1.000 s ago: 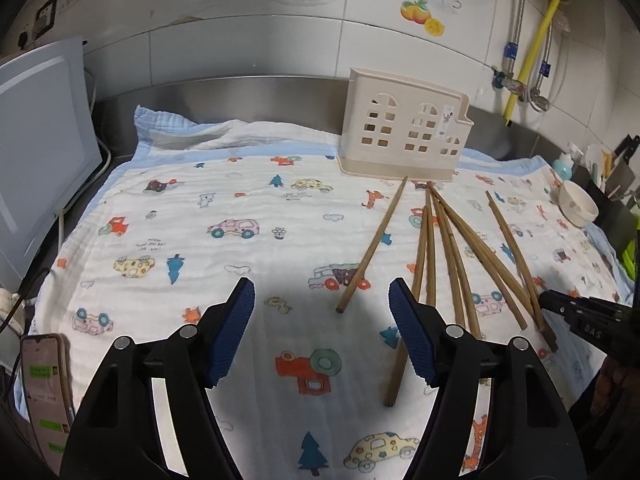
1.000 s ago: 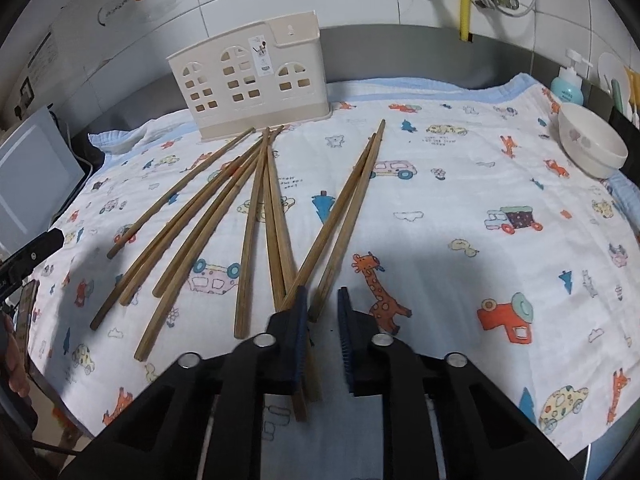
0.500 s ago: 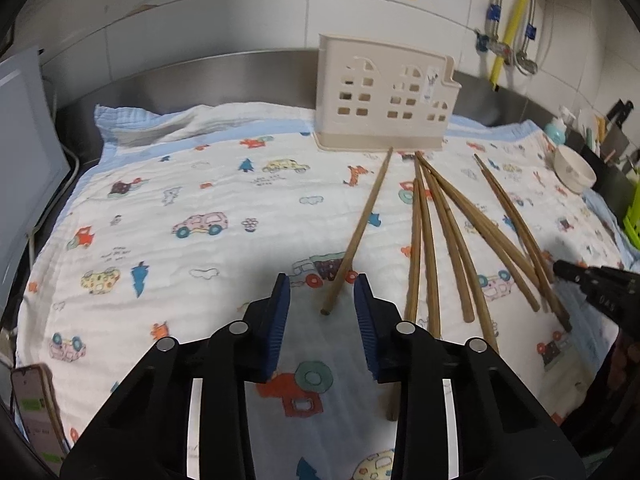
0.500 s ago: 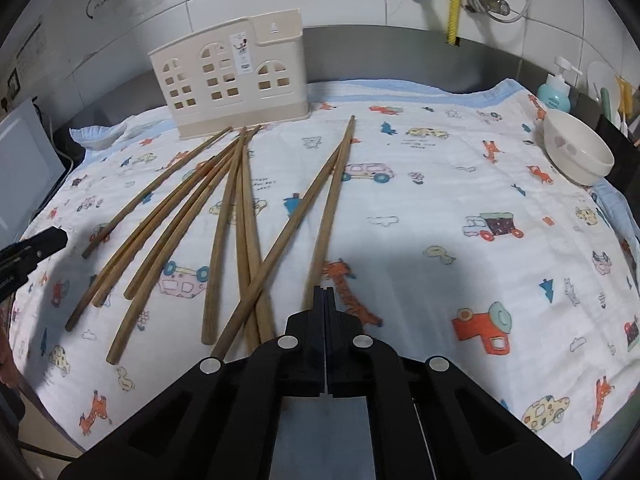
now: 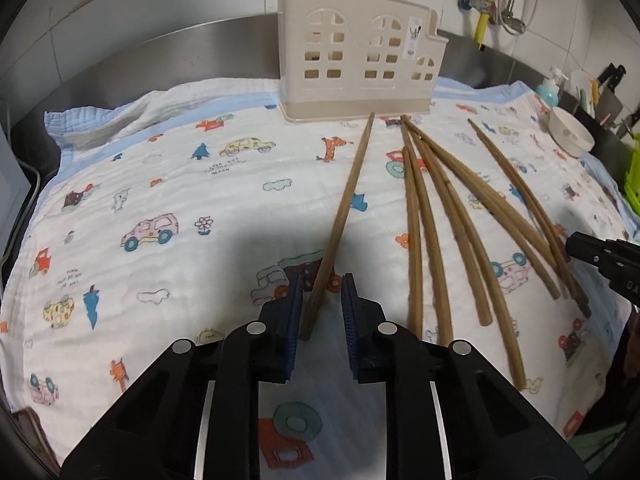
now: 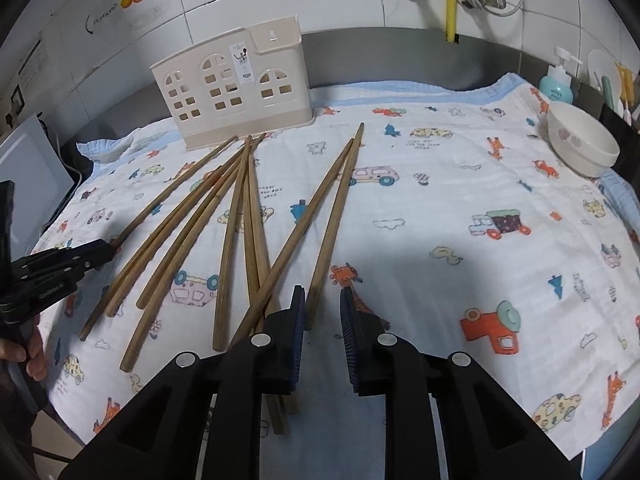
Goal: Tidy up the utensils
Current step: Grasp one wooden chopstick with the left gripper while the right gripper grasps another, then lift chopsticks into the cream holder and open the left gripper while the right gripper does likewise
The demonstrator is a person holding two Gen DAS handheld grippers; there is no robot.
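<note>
Left wrist: long brown wooden chopsticks point(image 5: 448, 208) fanned on cloth point(image 5: 160, 184).

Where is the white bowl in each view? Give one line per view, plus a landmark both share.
Left wrist view: the white bowl sits at the far right edge, on the cloth.
Right wrist view: the bowl sits upper right, near the soap bottle.
Shared landmark: the cream utensil holder at the back.

Both grippers, the left gripper point(image 5: 320, 308) and the right gripper point(image 6: 322, 316), look alike: black angular plastic fingers, ribbed blue pads on their inner faces, a round silver screw behind each pad.
</note>
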